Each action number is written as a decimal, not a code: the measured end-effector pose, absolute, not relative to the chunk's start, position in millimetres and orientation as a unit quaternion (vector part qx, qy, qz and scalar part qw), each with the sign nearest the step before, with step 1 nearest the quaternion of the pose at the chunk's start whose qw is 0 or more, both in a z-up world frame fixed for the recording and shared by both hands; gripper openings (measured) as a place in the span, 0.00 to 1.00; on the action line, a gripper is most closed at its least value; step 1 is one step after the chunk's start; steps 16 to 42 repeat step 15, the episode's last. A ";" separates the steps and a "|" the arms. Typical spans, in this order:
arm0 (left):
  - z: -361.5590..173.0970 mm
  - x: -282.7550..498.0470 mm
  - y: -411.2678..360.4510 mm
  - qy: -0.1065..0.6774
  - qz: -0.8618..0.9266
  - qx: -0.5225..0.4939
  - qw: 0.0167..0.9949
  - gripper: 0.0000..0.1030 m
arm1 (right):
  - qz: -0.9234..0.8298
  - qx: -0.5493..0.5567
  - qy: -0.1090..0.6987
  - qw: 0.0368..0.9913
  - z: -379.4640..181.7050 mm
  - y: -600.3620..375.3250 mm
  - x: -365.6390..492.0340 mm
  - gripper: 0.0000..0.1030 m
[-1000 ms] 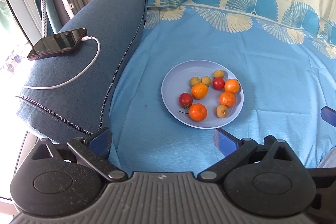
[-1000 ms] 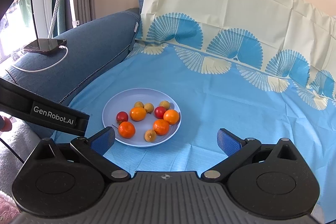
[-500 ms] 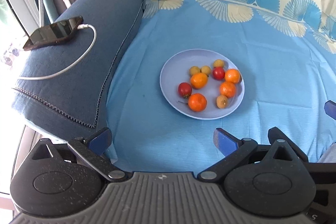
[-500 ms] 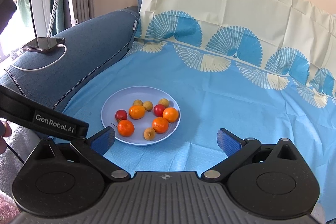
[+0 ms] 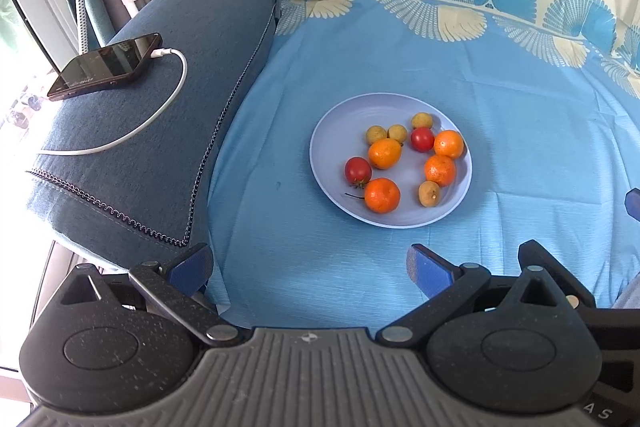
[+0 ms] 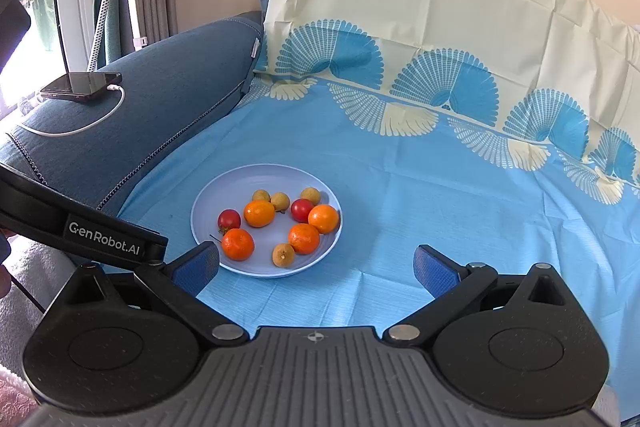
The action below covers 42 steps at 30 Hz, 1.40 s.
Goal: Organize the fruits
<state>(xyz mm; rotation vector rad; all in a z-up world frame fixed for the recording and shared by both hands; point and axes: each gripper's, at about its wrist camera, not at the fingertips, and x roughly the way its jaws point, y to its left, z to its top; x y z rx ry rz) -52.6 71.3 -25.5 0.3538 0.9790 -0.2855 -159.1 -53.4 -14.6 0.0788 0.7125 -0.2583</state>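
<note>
On the sofa arm at the far left, a dark phone lies plugged into a white cable, well apart from the fruit. To its right, on the blue patterned cloth, sits a pale blue plate holding everything: two red tomatoes, one near nine o'clock and one near one o'clock; four oranges spread from the centre round to three and six o'clock; and four small tan fruits, three along the twelve o'clock edge, one near five o'clock. The left gripper hovers short of the plate with fingers spread wide, holding nothing. The right gripper, further right, is likewise splayed and empty, its left fingertip overlapping the plate's rim in its own view.
</note>
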 end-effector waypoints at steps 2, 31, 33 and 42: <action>-25.6 -52.0 71.3 0.467 -0.136 0.168 0.858 1.00 | -0.126 0.038 0.347 0.929 -14.4 -53.7 -159.2 0.99; -24.9 -52.8 71.8 0.465 -0.134 0.168 0.859 1.00 | -0.126 0.038 0.347 0.929 -14.8 -53.2 -158.4 0.99; -24.9 -52.8 71.8 0.465 -0.134 0.168 0.859 1.00 | -0.126 0.038 0.347 0.929 -14.8 -53.2 -158.4 0.99; -24.9 -52.8 71.8 0.465 -0.134 0.168 0.859 1.00 | -0.126 0.038 0.347 0.929 -14.8 -53.2 -158.4 0.99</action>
